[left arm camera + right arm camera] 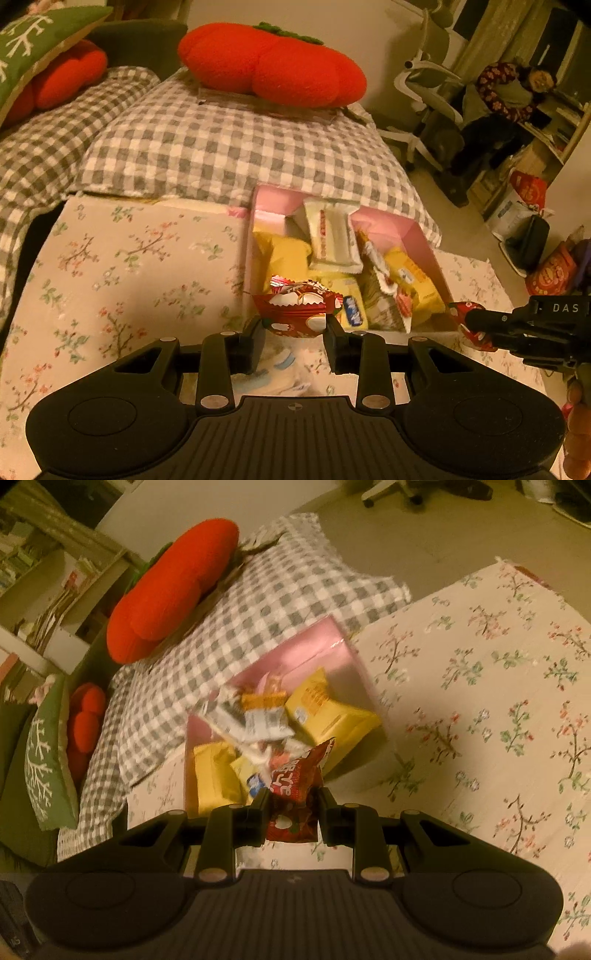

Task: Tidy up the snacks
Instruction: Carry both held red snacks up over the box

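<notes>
A pink box (388, 221) holds several snack packets, yellow and white ones among them, on a floral cloth. My left gripper (295, 326) is shut on a red snack packet (295, 310), held just in front of the box's near edge. At the right edge of the left wrist view my right gripper (476, 325) pinches another red packet (466, 308) beside the box. In the right wrist view that gripper (291, 805) is shut on the red packet (299, 779), which sticks up over the near side of the pink box (314, 646).
The floral cloth (129, 266) covers the surface around the box. Behind it lies a grey checked blanket (229, 147) with a red pumpkin-shaped cushion (273, 62) on top. A person sits near a white chair (424, 88) at the far right, with bags (528, 192) on the floor.
</notes>
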